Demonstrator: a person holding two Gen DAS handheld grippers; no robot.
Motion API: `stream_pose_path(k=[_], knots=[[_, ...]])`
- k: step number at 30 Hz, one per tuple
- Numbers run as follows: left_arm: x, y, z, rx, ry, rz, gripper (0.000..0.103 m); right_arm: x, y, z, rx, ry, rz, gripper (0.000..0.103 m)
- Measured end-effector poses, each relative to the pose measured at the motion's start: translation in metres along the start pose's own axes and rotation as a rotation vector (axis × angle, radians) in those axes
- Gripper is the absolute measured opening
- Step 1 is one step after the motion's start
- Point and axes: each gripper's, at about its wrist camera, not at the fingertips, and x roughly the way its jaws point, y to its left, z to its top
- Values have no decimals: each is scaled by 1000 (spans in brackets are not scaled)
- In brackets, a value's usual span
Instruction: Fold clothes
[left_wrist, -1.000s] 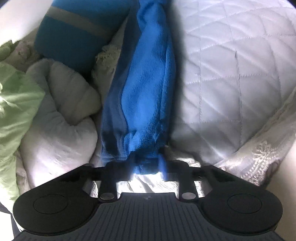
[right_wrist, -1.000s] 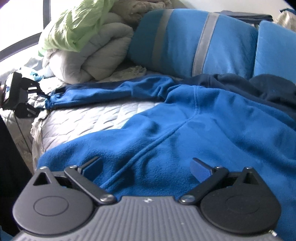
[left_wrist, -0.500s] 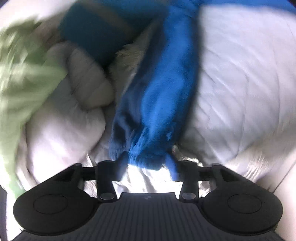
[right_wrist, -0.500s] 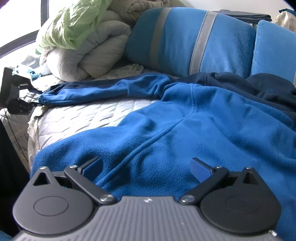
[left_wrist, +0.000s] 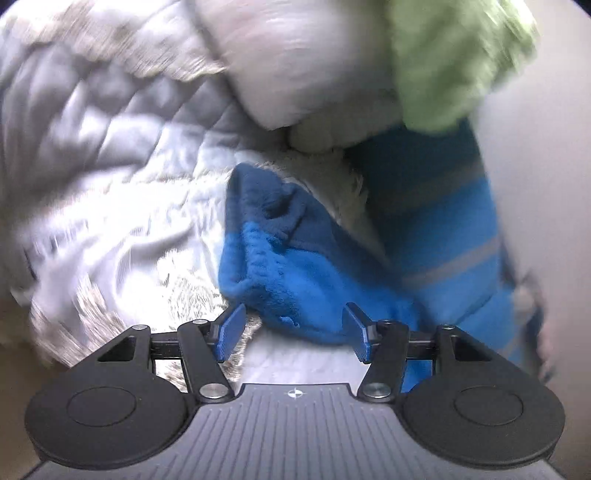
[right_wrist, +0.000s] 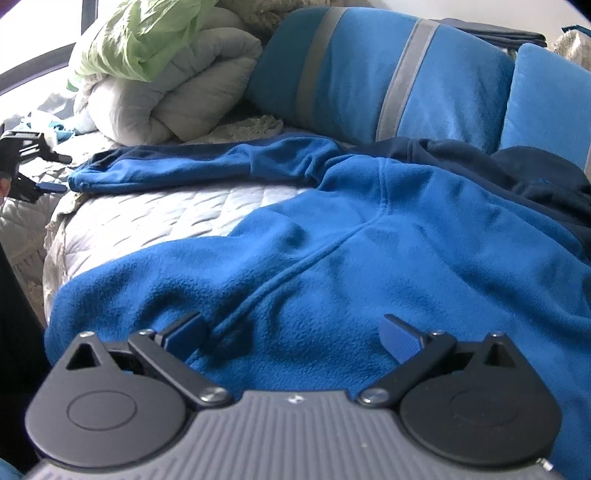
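Observation:
A blue fleece jacket (right_wrist: 369, 258) with dark navy trim lies spread on the quilted bed. Its sleeve (right_wrist: 207, 166) stretches out to the left, the cuff (left_wrist: 273, 258) crumpled on the bedspread. My left gripper (left_wrist: 293, 332) sits at that cuff with its jaws opening. The cuff's edge lies between the blue pads (left_wrist: 231, 330), and they do not press on it. From the right wrist view the left gripper (right_wrist: 33, 173) shows at the bed's left edge. My right gripper (right_wrist: 291, 332) hovers open over the jacket's lower body, with nothing gripped.
A rolled white duvet (right_wrist: 177, 99) with a green cloth (right_wrist: 144, 40) on top sits at the back left. A blue pillow with grey stripes (right_wrist: 369, 70) and a second blue pillow (right_wrist: 550, 99) stand behind the jacket. The quilted bedspread (right_wrist: 166, 218) drops off at the left.
My left gripper has let go of the sleeve cuff, opened, rolled over strongly and swung sideways, so its view is turned and blurred. The sleeve stays laid out. The right gripper has not moved.

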Motion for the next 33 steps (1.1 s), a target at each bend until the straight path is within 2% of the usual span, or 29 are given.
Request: stream_pose_path(k=[4, 6, 9, 14, 20, 23, 24, 25, 26, 27, 33], knots=[[11, 27, -8, -162, -62, -108, 57, 0, 0, -1, 1, 1, 2, 103], [15, 34, -12, -215, -89, -166, 57, 0, -1, -1, 1, 1, 3, 103], [18, 42, -16, -280, -129, -215, 57, 1, 0, -2, 0, 2, 4, 103], [23, 49, -23, -332, -182, -241, 55, 1, -1, -2, 5, 3, 7, 103], [23, 52, -36, -317, -219, -261, 55, 2, -1, -1, 7, 5, 9, 103], [24, 55, -34, -343, -236, -268, 55, 2, -1, -2, 10, 5, 9, 103], [24, 56, -31, -358, -244, -272, 54, 2, -1, -2, 11, 6, 10, 103], [25, 57, -28, -369, -246, -275, 49, 2, 0, -2, 11, 6, 10, 103], [27, 55, -24, -358, -230, -273, 27, 2, 0, -2, 12, 6, 10, 103], [27, 52, -20, -343, -216, -266, 23, 2, 0, -2, 11, 6, 10, 103], [7, 2, 3, -108, -165, -94, 21, 2, -1, -2, 11, 3, 15, 103]])
